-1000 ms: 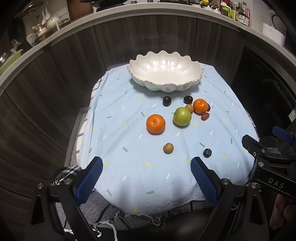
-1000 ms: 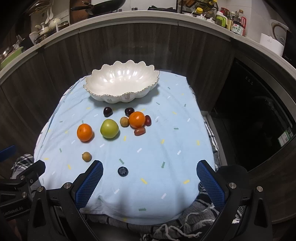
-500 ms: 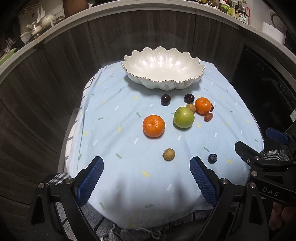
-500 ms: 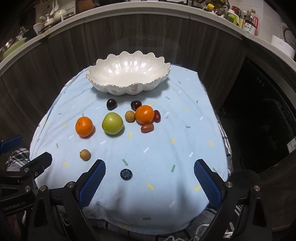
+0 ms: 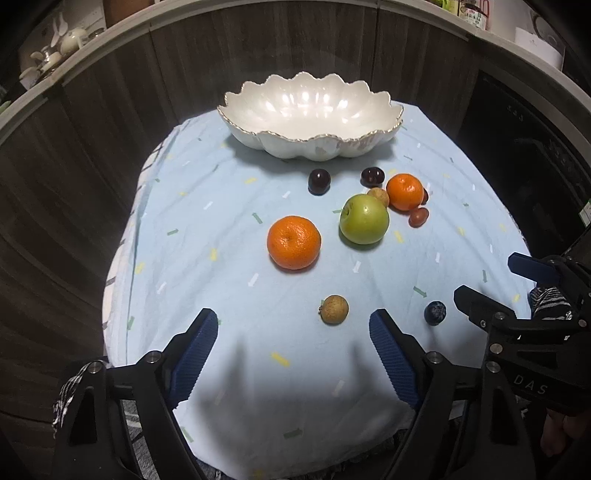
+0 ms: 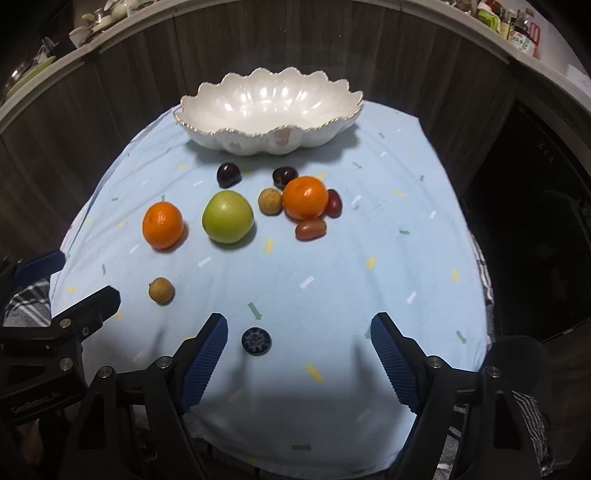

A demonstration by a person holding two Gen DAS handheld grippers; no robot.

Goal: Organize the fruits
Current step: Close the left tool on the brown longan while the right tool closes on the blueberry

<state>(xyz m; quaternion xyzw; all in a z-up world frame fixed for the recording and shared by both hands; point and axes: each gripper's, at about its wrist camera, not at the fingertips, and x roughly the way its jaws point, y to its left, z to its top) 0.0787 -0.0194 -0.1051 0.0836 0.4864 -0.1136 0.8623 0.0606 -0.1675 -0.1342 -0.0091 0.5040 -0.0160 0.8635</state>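
An empty white scalloped bowl (image 5: 310, 114) (image 6: 269, 107) stands at the far side of the light blue cloth (image 5: 221, 277). In front of it lie two oranges (image 5: 294, 242) (image 5: 405, 191), a green apple (image 5: 364, 219), two dark plums (image 5: 319, 181) (image 5: 372, 176), two brown longans (image 5: 334, 309) (image 5: 379, 195), small red fruits (image 5: 418, 216) and a dark blueberry (image 5: 434, 312) (image 6: 256, 340). My left gripper (image 5: 293, 354) is open and empty, just short of the near longan. My right gripper (image 6: 299, 354) is open and empty, with the blueberry near its left finger.
Dark wood cabinet fronts curve around the table. A counter above them carries teaware (image 5: 55, 48) and bottles (image 6: 517, 29). A dark appliance front (image 5: 535, 147) stands at the right. Checked fabric (image 6: 26, 302) hangs under the cloth's edges.
Both grippers have moved forward and lower over the cloth, so the fruits and bowl look closer. Both stay open. No fruit has moved.
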